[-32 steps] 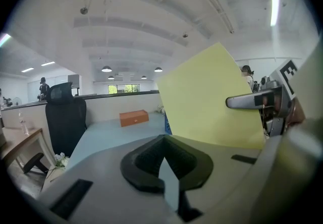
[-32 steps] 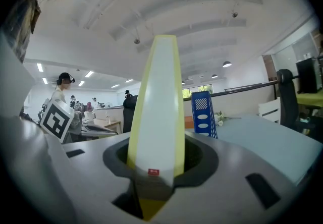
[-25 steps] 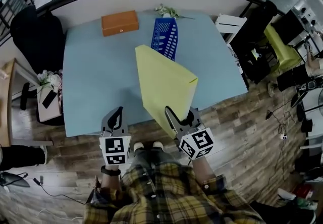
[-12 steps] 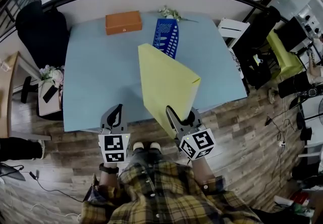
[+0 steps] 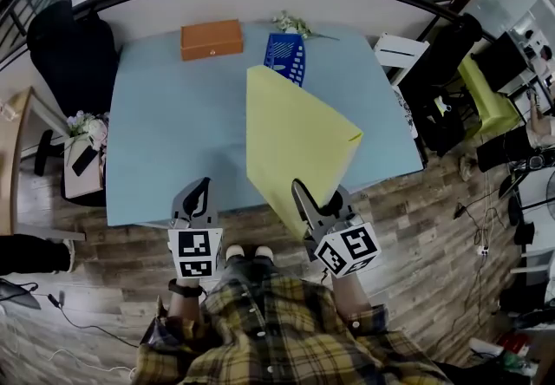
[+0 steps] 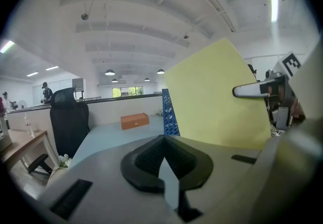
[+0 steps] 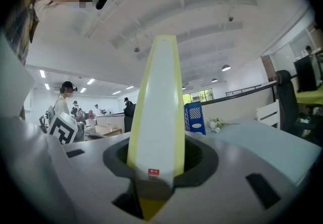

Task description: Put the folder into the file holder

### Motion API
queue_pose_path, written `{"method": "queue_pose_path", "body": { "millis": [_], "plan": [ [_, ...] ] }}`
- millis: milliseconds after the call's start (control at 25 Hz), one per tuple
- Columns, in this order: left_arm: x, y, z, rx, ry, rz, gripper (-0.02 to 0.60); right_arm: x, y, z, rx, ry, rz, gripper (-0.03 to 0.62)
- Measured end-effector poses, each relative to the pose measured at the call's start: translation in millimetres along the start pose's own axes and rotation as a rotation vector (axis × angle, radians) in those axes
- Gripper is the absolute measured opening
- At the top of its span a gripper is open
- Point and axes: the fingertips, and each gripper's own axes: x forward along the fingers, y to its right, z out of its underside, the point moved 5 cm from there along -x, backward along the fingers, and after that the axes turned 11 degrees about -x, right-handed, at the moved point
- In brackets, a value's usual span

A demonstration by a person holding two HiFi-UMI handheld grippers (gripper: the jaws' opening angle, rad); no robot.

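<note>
A large yellow folder (image 5: 295, 140) stands on edge above the light blue table (image 5: 165, 132), its lower corner clamped in my right gripper (image 5: 316, 201). In the right gripper view the folder (image 7: 156, 112) rises edge-on between the jaws of that gripper (image 7: 151, 167). The blue file holder (image 5: 284, 54) stands upright at the table's far side, just beyond the folder's top corner, and shows in both gripper views (image 6: 169, 114) (image 7: 195, 117). My left gripper (image 5: 198, 197) hovers at the table's near edge, jaws together and holding nothing (image 6: 162, 140).
An orange box (image 5: 211, 38) lies at the far left of the table, and a small bunch of flowers (image 5: 290, 22) lies behind the file holder. A black office chair (image 5: 65, 54) stands left of the table, a white chair (image 5: 399, 49) to the right.
The right gripper has lifted the folder slightly and carried it a little to the right and forward; its top corner now covers more of the file holder. The left gripper has stayed put.
</note>
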Motion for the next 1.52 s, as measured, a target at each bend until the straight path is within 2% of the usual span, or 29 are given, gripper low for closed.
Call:
{"method": "queue_pose_path", "body": {
  "millis": [600, 1040, 1520],
  "plan": [
    [13.0, 16.0, -0.2, 0.013, -0.01, 0.049, -0.009, -18.7, 33.2, -42.8, 0.044, 0.117, 0.107, 0.158],
    [27.4, 31.4, -1.4, 0.023, -0.026, 0.09, -0.009, -21.2, 61.5, -45.5, 0.021, 0.121, 0.184, 0.158],
    [46.3, 30.5, -1.3, 0.019, -0.044, 0.106, -0.009, 8.9, 78.6, -42.1, -0.034, 0.115, 0.229, 0.158]
  ]
}}
